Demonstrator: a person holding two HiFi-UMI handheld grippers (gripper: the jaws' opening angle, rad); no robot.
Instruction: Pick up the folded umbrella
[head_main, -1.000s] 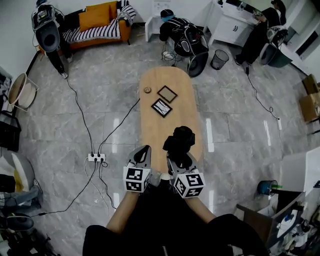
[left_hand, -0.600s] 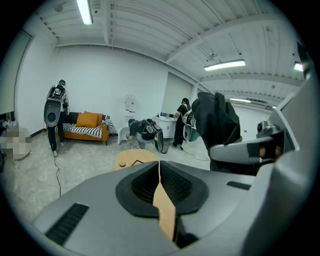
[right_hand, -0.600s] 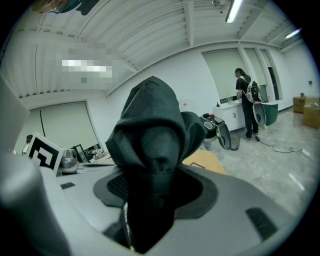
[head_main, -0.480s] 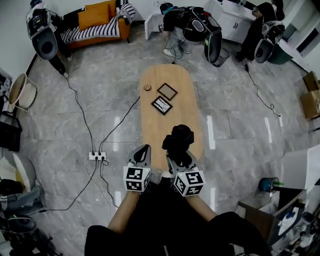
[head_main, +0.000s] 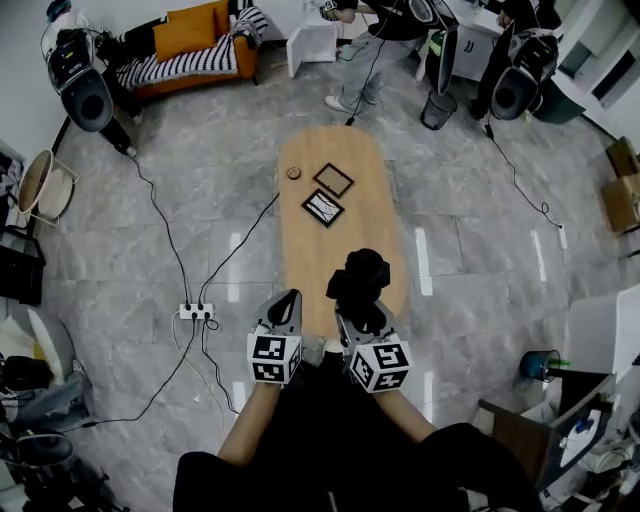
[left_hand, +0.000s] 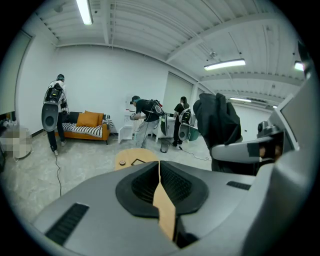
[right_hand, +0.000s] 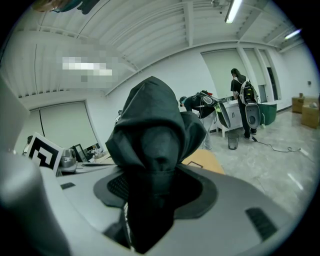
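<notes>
The folded umbrella (head_main: 360, 275) is a black bundle of cloth held over the near end of the oval wooden table (head_main: 318, 252). My right gripper (head_main: 358, 312) is shut on its lower part. In the right gripper view the umbrella (right_hand: 152, 135) fills the space between the jaws of the right gripper (right_hand: 150, 192) and rises above them. My left gripper (head_main: 285, 305) hangs just left of it, shut and empty. In the left gripper view the left gripper (left_hand: 159, 172) has its pads meeting, with the umbrella (left_hand: 217, 120) off to the right.
Two dark picture frames (head_main: 333, 181) (head_main: 323, 211) and a small round object (head_main: 294, 173) lie on the table's far half. A power strip (head_main: 195, 314) with cables lies on the floor at left. Several people, an orange sofa (head_main: 200, 45) and a bin (head_main: 437, 108) stand at the back.
Both grippers and the umbrella have stayed put. The person bent over near the table's far end has moved away towards the back of the room.
</notes>
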